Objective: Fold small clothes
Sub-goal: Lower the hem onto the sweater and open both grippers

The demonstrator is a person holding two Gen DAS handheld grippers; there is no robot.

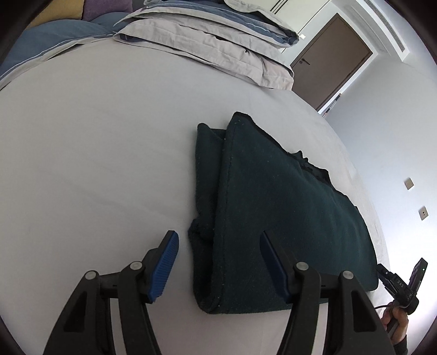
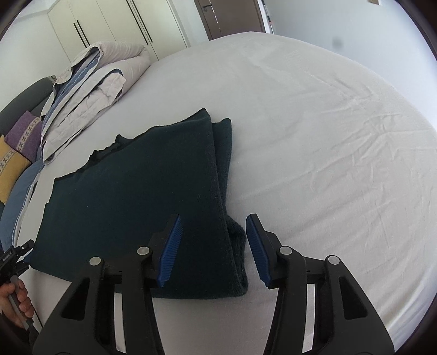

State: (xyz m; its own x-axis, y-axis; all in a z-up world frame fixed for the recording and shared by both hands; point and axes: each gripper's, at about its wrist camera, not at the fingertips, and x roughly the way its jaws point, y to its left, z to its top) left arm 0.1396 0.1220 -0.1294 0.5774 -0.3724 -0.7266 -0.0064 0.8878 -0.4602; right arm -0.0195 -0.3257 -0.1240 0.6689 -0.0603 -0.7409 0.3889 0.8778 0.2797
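A dark green fleece garment [image 1: 273, 204] lies folded lengthwise on the white bed sheet [image 1: 95, 163], with a narrow folded strip along one long side. My left gripper [image 1: 217, 236] hovers open over its near left corner, one blue pad on each side of the folded edge, neither pressing the cloth. In the right wrist view the same garment [image 2: 136, 204] fills the middle left. My right gripper [image 2: 213, 219] stands open astride its near right folded edge, and its pads do not touch the fabric. A hand [image 1: 396, 319] holds the right tool at the lower right.
A folded grey and blue duvet [image 2: 90, 90] is stacked at the head of the bed, with purple and yellow cushions [image 2: 19, 142] beside it. A brown door [image 1: 330, 57] and white wardrobes [image 2: 109, 24] stand beyond. The sheet [image 2: 327, 136] stretches wide to the right.
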